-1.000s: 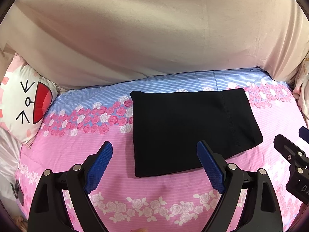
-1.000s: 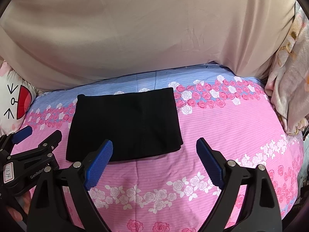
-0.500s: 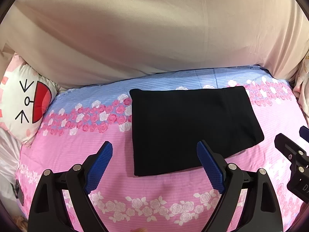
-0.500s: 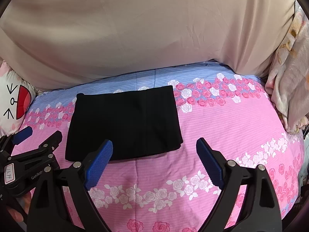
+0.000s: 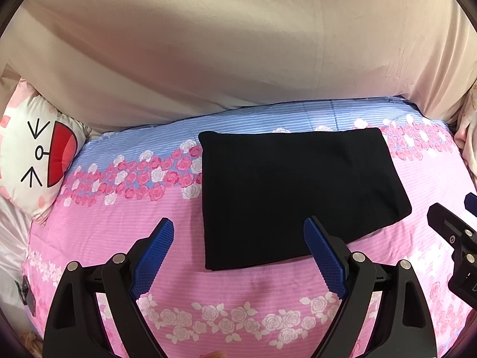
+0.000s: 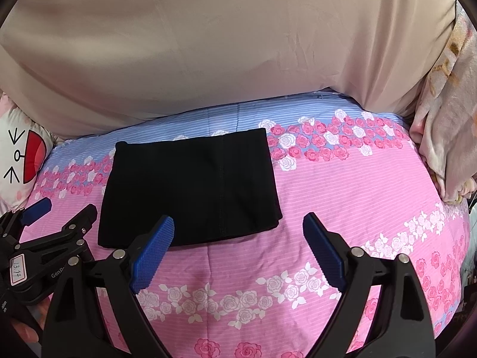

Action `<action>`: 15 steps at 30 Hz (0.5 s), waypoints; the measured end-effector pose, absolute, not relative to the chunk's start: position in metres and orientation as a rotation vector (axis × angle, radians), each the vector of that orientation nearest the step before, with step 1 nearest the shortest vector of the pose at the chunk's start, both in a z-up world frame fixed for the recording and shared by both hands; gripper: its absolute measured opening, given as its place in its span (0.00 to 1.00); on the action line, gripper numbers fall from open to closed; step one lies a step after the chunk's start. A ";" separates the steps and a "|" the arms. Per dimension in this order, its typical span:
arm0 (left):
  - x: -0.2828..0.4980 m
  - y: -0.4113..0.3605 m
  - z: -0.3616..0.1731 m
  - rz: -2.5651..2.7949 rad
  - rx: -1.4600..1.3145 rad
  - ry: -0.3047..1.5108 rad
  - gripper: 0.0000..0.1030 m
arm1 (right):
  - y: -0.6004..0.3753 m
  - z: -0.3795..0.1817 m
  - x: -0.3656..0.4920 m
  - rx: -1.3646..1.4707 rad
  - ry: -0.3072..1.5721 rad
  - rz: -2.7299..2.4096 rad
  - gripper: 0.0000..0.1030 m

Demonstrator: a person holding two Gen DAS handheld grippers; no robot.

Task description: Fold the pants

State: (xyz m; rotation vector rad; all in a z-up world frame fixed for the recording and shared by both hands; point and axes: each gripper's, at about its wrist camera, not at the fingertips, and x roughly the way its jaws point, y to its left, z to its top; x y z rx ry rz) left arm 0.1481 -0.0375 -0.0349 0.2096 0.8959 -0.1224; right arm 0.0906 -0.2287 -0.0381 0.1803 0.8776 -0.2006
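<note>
The black pants [image 5: 295, 191] lie folded into a flat rectangle on the pink floral bed sheet [image 5: 119, 223]; they also show in the right wrist view [image 6: 190, 188]. My left gripper [image 5: 238, 229] is open and empty, held above the sheet just in front of the pants' near edge. My right gripper [image 6: 238, 226] is open and empty, in front of the pants' near right corner. The left gripper also shows at the left edge of the right wrist view [image 6: 59, 211], and part of the right gripper shows at the right edge of the left wrist view [image 5: 453, 232].
A beige cloth [image 5: 238, 44] hangs behind the bed. A white cartoon-face pillow [image 5: 32, 161] lies at the far left. A crumpled pale floral blanket [image 6: 447, 119] is bunched at the right side of the bed.
Both grippers have drawn back and risen slightly from the pants, staying open. The pants have not moved.
</note>
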 end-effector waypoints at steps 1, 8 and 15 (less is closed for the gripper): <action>0.148 -0.038 -0.035 -0.122 0.208 0.895 0.84 | -0.229 -0.038 0.091 0.180 0.877 -0.200 0.84; 0.149 -0.038 -0.036 -0.128 0.214 0.893 0.84 | -0.229 -0.039 0.094 0.179 0.881 -0.195 0.84; 0.152 -0.039 -0.037 -0.132 0.211 0.898 0.84 | -0.229 -0.041 0.096 0.178 0.886 -0.193 0.84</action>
